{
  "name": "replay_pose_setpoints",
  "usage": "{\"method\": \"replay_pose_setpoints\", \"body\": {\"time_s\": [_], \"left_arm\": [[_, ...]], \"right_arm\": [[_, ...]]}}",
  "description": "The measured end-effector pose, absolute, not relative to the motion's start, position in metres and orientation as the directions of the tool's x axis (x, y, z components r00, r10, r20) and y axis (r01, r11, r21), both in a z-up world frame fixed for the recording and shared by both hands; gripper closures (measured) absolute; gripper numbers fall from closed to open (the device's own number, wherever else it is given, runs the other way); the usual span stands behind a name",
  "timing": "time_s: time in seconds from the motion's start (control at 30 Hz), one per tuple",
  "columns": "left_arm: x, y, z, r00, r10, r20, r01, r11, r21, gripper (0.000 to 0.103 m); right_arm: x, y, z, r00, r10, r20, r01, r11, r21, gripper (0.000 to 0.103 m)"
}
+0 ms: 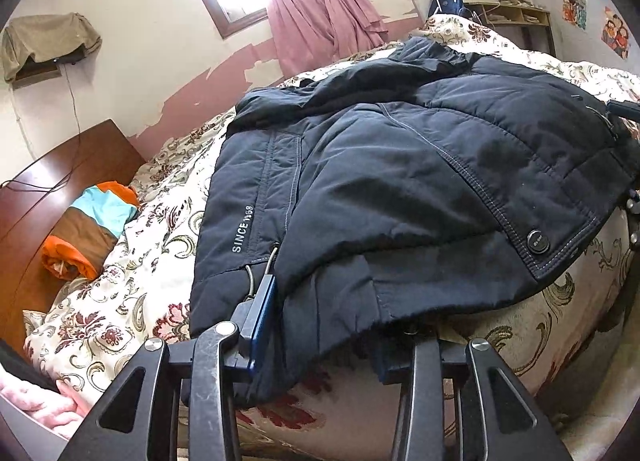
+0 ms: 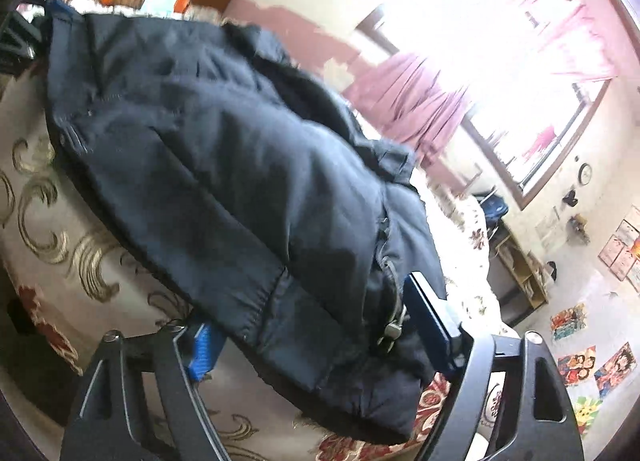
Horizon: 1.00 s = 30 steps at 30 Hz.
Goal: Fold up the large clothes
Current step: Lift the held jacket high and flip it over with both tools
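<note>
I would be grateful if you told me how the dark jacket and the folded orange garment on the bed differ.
The jacket is navy throughout; the orange garment has orange, brown and light-blue bands. The jacket lies spread across the middle of the floral bedspread, half folded and bulky; the orange garment is a compact bundle by the wooden headboard. Both grippers reach the jacket; none is near the orange garment. Both rest on the bed.

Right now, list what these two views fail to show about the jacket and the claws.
- Left claw: in the left wrist view the jacket hem drapes over its right finger, hiding the tip.
- Right claw: in the right wrist view, motion blur and jacket bulk hide whether its pads press the fabric.
- Jacket's far edge: hidden behind its own bulk.
- Window: glare washes out the panes.
</note>
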<state>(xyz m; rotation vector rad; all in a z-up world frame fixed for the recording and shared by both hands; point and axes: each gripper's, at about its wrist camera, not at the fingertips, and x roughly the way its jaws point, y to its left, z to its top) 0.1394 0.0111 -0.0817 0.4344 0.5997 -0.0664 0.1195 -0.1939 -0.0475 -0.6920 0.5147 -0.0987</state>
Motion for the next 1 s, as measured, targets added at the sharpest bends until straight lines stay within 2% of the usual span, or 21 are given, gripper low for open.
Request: {"method": "replay_pose_setpoints", "body": {"time_s": [0.17,0.43,0.5,0.57,0.67,0.8,1.0], "left_arm": [[0.137,0.013,-0.076,0.839,0.059,-0.541,0.168,0.918,0.360,0.067],[0.137,0.013,-0.077,0.845,0.082,-0.528,0.148,0.914,0.378,0.067],[0.139,0.012,-0.080,0.837,0.095,-0.538,0.143,0.913,0.383,0.067],[0.138,0.012,-0.079,0.841,0.100,-0.531,0.133,0.915,0.381,0.068],[0.134,0.012,-0.073,0.851,0.071,-0.520,0.140,0.924,0.356,0.084],[0.127,0.014,-0.064,0.865,0.024,-0.501,0.158,0.935,0.318,0.089],[0.101,0.011,-0.036,0.908,-0.023,-0.418,0.155,0.946,0.284,0.093]], "right_arm": [[0.102,-0.188,-0.044,0.908,-0.216,-0.359,-0.057,0.785,-0.617,0.047],[0.096,-0.191,-0.035,0.930,-0.200,-0.308,-0.030,0.794,-0.607,0.058],[0.095,-0.190,-0.030,0.933,-0.187,-0.307,-0.035,0.803,-0.595,0.067],[0.095,-0.191,-0.027,0.934,-0.160,-0.320,-0.057,0.817,-0.574,0.081],[0.098,-0.192,-0.027,0.934,-0.139,-0.330,-0.074,0.827,-0.558,0.089],[0.094,-0.204,-0.018,0.935,-0.094,-0.341,-0.089,0.871,-0.483,0.094],[0.072,-0.217,-0.001,0.956,-0.074,-0.285,-0.062,0.895,-0.441,0.098]]}}
